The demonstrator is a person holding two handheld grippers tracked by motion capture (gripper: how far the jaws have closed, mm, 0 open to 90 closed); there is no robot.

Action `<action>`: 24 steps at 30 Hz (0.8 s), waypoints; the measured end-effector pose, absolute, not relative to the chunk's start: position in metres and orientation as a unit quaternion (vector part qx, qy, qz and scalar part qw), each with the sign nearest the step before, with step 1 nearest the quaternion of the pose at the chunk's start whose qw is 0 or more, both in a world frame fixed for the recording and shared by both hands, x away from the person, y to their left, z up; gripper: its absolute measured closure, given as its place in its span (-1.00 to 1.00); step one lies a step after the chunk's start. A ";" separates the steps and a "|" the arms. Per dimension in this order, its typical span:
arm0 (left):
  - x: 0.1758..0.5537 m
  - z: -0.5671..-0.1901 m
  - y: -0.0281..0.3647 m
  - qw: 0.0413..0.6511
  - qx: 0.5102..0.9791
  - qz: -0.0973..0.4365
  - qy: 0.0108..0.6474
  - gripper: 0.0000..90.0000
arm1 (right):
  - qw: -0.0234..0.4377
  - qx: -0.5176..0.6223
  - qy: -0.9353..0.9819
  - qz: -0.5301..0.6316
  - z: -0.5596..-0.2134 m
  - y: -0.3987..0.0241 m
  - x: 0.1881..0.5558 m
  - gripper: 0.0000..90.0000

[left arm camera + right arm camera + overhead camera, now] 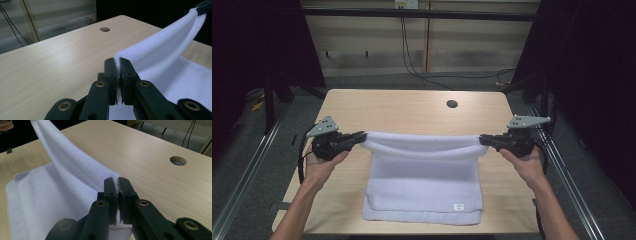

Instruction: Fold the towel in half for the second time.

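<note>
A white towel [424, 180] lies folded on the light wooden table [412, 107], its near part flat and its far edge lifted off the surface. My left gripper [360, 136] is shut on the towel's far left corner. My right gripper [484, 139] is shut on the far right corner. The lifted edge sags a little between the two. In the left gripper view the black jaws of the left gripper [117, 61] pinch the towel [160, 50], which runs up to the right. In the right gripper view the right gripper [116, 181] clamps the towel [62, 167], which runs up to the left.
A round cable hole [452, 104] sits in the table's far right part. A small label [458, 206] shows near the towel's front right corner. Metal rails [562, 170] run along both sides of the table, and black curtains stand left and right.
</note>
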State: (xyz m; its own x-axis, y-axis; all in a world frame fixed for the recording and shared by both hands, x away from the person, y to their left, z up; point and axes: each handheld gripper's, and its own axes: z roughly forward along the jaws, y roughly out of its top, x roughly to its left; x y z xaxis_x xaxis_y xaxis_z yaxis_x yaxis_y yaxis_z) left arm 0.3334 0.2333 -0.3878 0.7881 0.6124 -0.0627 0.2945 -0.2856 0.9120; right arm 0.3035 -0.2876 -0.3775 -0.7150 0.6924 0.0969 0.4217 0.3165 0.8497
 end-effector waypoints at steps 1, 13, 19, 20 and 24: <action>0.329 -0.385 0.234 0.529 0.785 0.150 0.286 0.90 | 0.147 0.345 0.802 0.465 -0.375 -0.286 0.300 0.91; 0.280 -0.405 0.239 0.504 0.814 0.118 0.264 0.90 | 0.120 0.334 0.813 0.462 -0.397 -0.282 0.240 0.91; 0.264 -0.435 0.238 0.469 0.837 0.093 0.264 0.89 | 0.081 0.338 0.835 0.427 -0.431 -0.277 0.217 0.89; 0.261 -0.440 0.239 0.471 0.836 0.087 0.268 0.88 | 0.078 0.340 0.838 0.419 -0.437 -0.277 0.214 0.89; 0.249 -0.460 0.242 0.468 0.836 0.061 0.281 0.85 | 0.044 0.336 0.850 0.403 -0.459 -0.278 0.204 0.80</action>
State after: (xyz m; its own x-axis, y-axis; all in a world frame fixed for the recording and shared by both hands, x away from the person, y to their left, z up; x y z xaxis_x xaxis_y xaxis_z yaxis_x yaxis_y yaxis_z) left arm 0.2487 0.2422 -0.4601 0.8351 0.5260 -0.1609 0.4125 -0.4053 0.8158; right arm 0.2042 -0.2781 -0.4592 -0.7708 0.6062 0.1956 0.5356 0.4505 0.7143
